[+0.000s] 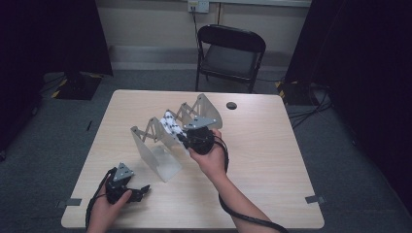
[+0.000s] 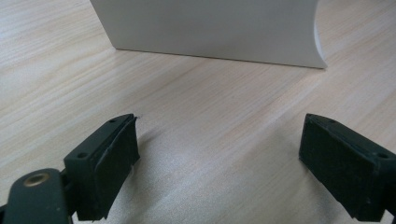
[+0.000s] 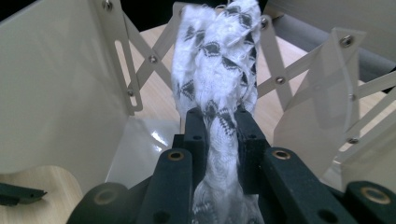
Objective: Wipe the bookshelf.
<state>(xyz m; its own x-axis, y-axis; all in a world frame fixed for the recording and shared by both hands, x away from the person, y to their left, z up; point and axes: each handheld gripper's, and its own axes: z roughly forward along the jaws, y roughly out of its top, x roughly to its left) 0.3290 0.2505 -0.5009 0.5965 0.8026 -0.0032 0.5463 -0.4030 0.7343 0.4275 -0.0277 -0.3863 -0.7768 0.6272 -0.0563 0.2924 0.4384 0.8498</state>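
Nearest the person, the left gripper [image 1: 130, 188] rests low at the front left of the wooden bench [image 1: 272, 160], its jaws spread wide with nothing between them and facing the near white panel of the folding rack [image 1: 163, 145]. Farther in, the right gripper [image 1: 187, 141] has its jaws clamped on a white cloth with black diamond marks [image 3: 217, 79], held up between the rack's panels near the bench's middle. Beyond the bench stands a black folding chair [image 1: 231, 53].
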